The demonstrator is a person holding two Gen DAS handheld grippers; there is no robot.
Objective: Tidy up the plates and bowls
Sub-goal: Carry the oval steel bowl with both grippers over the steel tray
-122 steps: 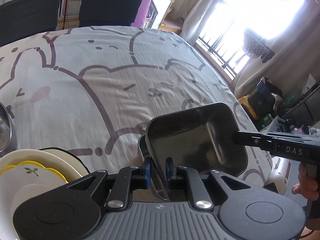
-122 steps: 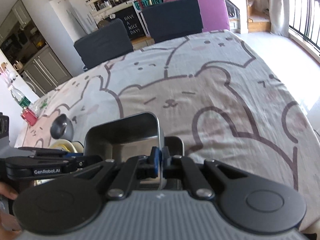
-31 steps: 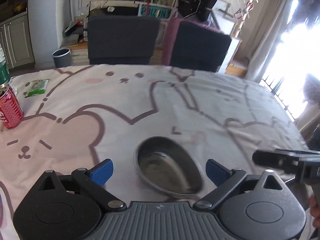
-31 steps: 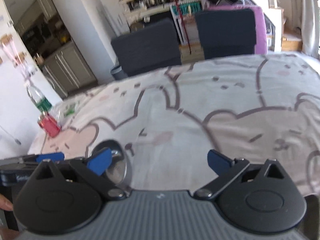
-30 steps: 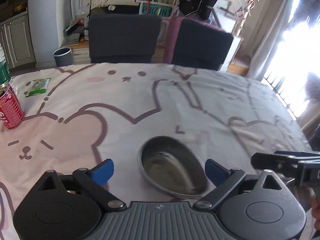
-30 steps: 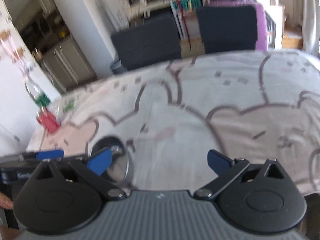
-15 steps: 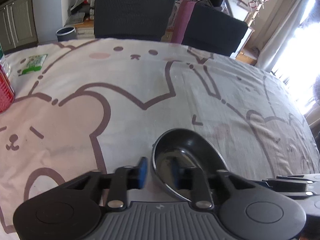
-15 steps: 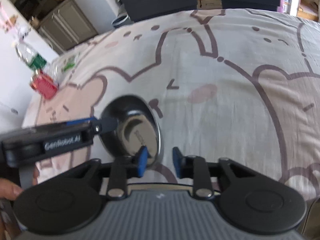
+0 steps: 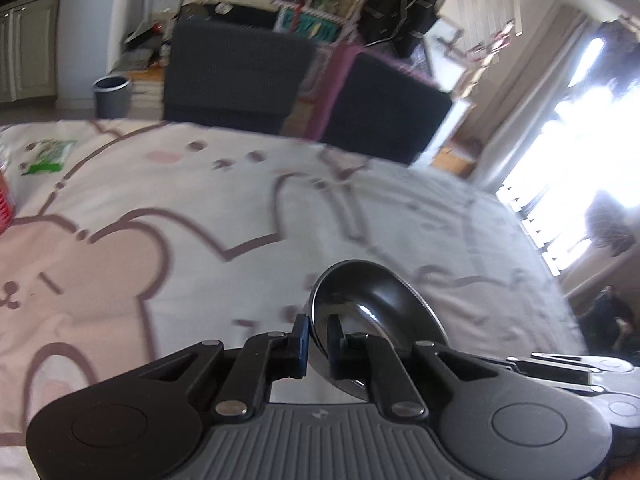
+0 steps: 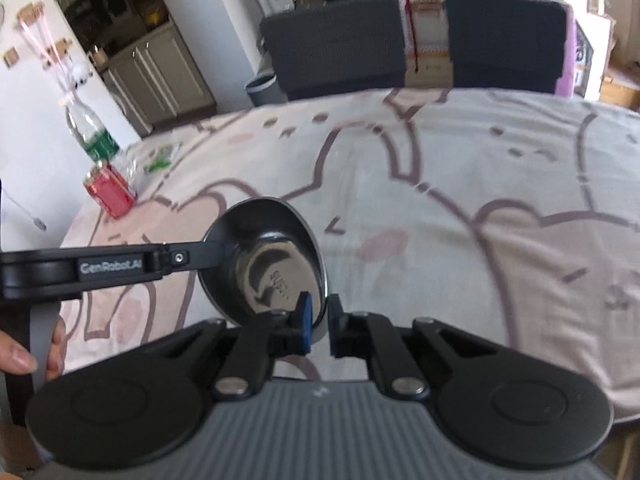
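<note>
Round steel bowl [image 9: 372, 300], now lifted

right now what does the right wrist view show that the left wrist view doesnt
Only the right wrist view shows the clear bottle with a green label, the whole red can beside it, and the left gripper's side, lettered GenRobot.AI, reaching the bowl rim from the left. Only the left wrist view shows the bright window on the right. Both share the steel bowl, gripped at its rim by the left gripper and the right gripper, the bear-print tablecloth and the dark chairs.
</note>
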